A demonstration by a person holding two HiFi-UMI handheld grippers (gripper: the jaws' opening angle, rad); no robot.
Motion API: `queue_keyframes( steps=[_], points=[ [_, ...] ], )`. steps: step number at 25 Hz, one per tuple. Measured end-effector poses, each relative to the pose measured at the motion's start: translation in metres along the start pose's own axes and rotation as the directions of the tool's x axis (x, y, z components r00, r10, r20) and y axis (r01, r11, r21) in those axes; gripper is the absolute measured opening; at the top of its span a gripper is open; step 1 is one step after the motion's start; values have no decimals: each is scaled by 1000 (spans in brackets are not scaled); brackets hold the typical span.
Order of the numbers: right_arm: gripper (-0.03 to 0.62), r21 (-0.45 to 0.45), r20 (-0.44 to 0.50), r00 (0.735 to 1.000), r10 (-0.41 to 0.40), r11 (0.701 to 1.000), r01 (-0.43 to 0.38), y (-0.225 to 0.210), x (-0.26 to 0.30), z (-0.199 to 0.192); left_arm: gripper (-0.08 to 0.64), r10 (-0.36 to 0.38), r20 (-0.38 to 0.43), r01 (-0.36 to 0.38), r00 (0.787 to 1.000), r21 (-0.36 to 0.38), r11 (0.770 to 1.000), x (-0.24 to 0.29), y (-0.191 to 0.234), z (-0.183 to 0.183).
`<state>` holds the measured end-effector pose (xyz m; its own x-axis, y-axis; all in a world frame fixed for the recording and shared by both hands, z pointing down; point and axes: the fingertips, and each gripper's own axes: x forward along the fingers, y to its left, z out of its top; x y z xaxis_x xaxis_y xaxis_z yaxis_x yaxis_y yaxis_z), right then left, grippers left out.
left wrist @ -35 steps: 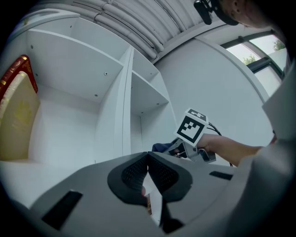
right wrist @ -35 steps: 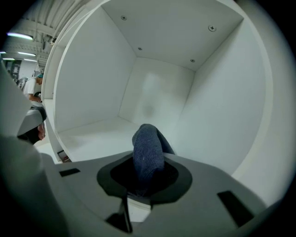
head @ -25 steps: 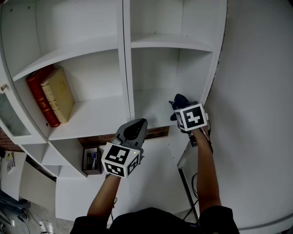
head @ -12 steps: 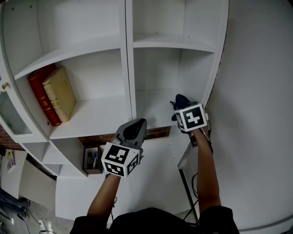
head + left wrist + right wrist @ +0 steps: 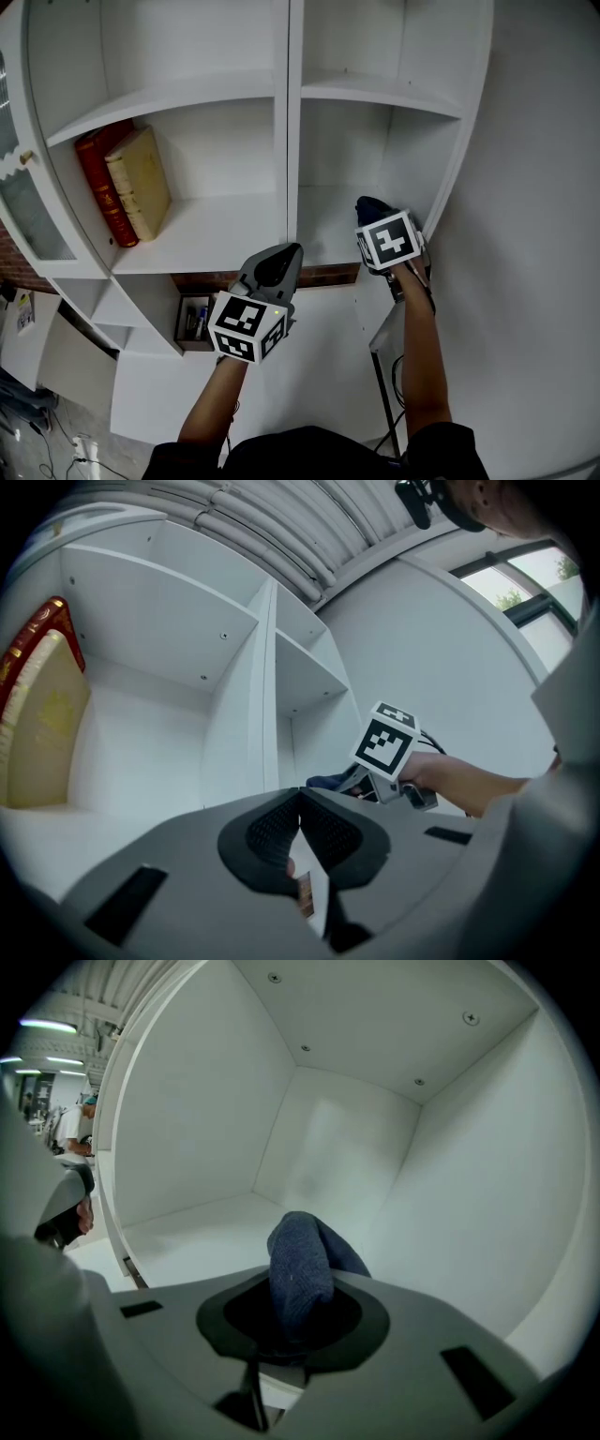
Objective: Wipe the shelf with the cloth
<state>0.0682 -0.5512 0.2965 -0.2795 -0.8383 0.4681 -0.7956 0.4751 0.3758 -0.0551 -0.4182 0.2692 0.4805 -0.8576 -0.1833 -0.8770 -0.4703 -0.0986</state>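
The right hand-held gripper [image 5: 298,1324] pinches a dark blue knitted cloth [image 5: 300,1274] at the white shelf's [image 5: 202,1232] front edge. The left hand-held gripper [image 5: 300,819] is closed on nothing. Wiping seems barely begun.

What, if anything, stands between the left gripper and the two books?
Probably nothing, so yes, it looks reachable. The left gripper hangs shut before the open left compartment, and bare shelf lies between it and the books.

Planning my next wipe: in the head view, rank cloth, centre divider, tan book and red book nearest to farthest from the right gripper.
1. cloth, held in the right gripper.
2. centre divider, to its left.
3. tan book, left bay.
4. red book, beyond it, leftmost.
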Motion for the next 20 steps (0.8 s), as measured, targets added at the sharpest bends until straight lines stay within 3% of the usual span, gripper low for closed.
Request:
queue_keyframes(
  steps=[6, 20],
  points=[
    [89, -43, -2, 998, 60, 997, -60, 24, 10, 13, 17, 42, -11, -41, 999, 57, 998, -7, 8, -1],
    [89, -127, 22, 985, 169, 978, -165, 84, 25, 45, 17, 112, -12, -111, 994, 62, 992, -30, 33, 1]
  ],
)
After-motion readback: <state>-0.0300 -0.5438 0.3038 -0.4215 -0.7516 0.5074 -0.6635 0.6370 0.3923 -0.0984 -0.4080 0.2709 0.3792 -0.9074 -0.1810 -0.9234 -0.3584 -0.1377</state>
